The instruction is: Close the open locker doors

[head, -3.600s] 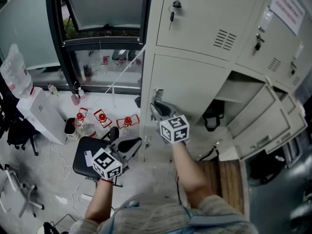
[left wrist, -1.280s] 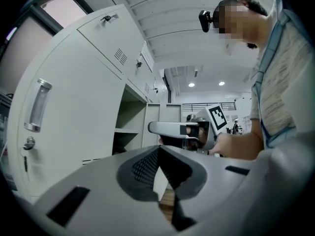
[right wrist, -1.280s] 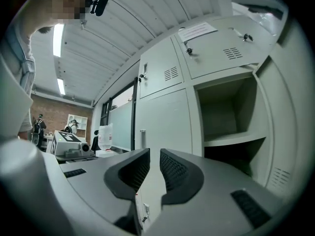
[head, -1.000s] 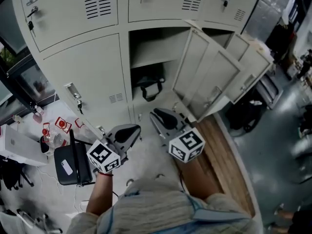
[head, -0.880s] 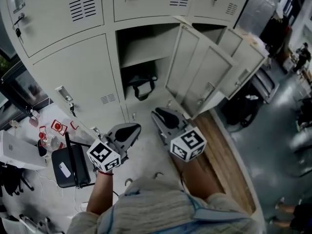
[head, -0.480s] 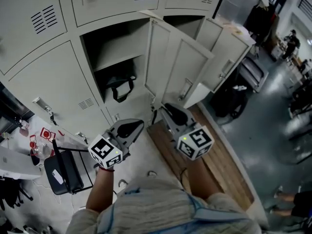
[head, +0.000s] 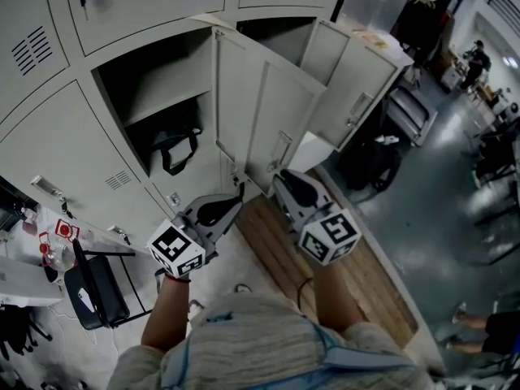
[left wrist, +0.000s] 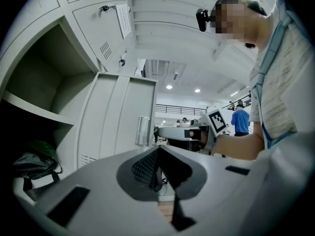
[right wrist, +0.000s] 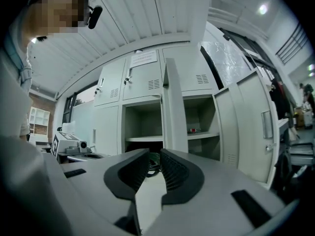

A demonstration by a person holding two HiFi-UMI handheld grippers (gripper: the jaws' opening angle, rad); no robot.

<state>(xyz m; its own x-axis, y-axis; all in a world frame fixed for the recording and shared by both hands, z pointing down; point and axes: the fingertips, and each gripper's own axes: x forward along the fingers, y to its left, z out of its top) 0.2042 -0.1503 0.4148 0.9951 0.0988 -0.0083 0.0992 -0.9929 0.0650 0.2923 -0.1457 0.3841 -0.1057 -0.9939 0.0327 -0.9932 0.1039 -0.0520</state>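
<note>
Two grey locker doors stand open. The nearer open door (head: 260,120) hangs just beyond both grippers; the farther open door (head: 357,80) is to its right. The open left compartment (head: 142,96) holds a black bag (head: 171,149). My left gripper (head: 231,201) is shut and empty, facing that door (left wrist: 118,117) and its handle (left wrist: 142,131). My right gripper (head: 280,181) is open by a narrow gap, nothing in it. The right gripper view has the nearer door edge-on (right wrist: 174,107) and the farther door (right wrist: 251,117) at the right.
Shut lockers (head: 73,153) run to the left and above. A wooden board (head: 284,250) lies on the floor by the locker base. A black chair (head: 89,287) stands at the lower left. A dark bag (head: 370,165) sits behind the farther door. People stand far off at the right.
The view has swung right along the lockers, from the window and shut doors to the two open doors. Both grippers have come closer to the nearer open door.
</note>
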